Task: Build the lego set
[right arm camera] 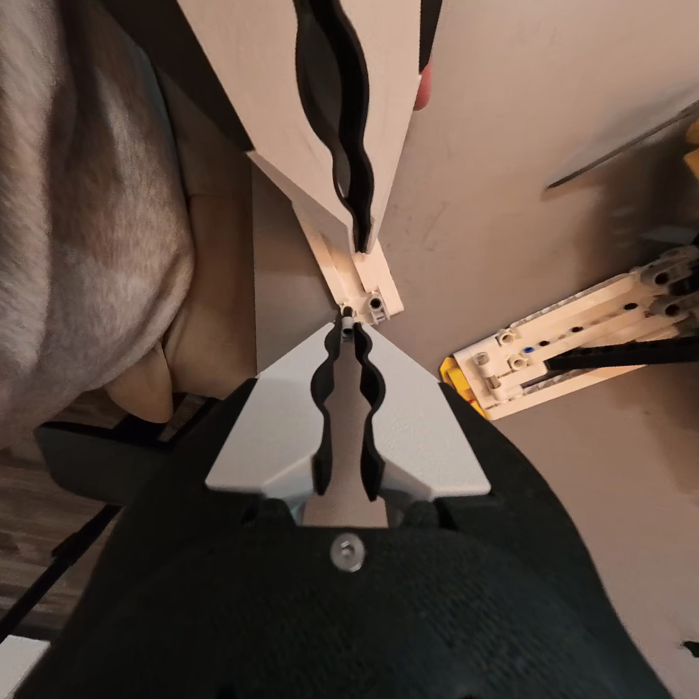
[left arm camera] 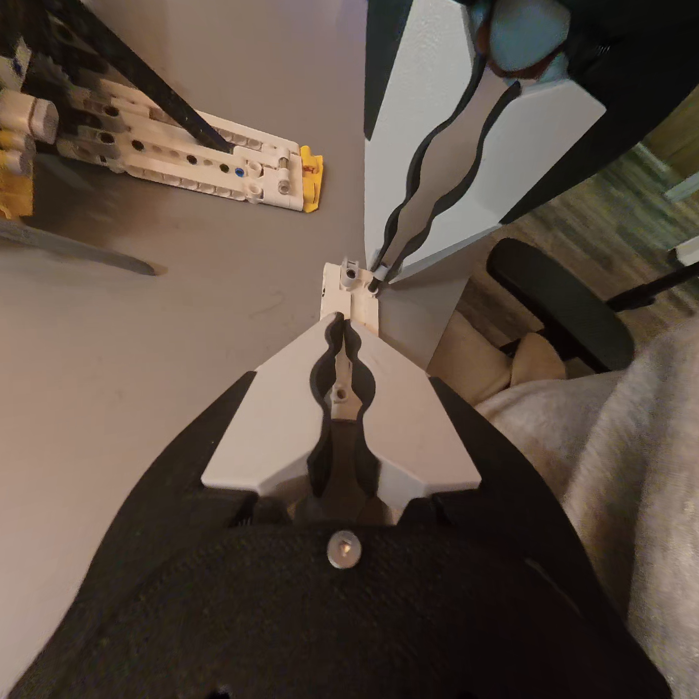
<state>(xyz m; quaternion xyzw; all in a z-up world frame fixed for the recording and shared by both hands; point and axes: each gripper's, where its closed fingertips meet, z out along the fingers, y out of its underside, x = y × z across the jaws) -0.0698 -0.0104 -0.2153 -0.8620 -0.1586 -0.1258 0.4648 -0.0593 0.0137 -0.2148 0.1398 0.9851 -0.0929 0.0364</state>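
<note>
Left wrist view | left gripper [left arm camera: 343,321] fingers pinched white panel [left arm camera: 348,293], light, stiff | right gripper [right arm camera: 347,330] fingers pinched small slippery pin [right arm camera: 347,333] by its end.

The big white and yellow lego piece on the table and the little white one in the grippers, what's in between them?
Only bare grey table, seen in the left wrist view, between the big lego assembly and the small white piece.

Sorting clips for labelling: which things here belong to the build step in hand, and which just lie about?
In use:
left gripper
white panel piece
right gripper
small grey connector

Lying about:
white and yellow lego assembly
black chair
grey table
</note>
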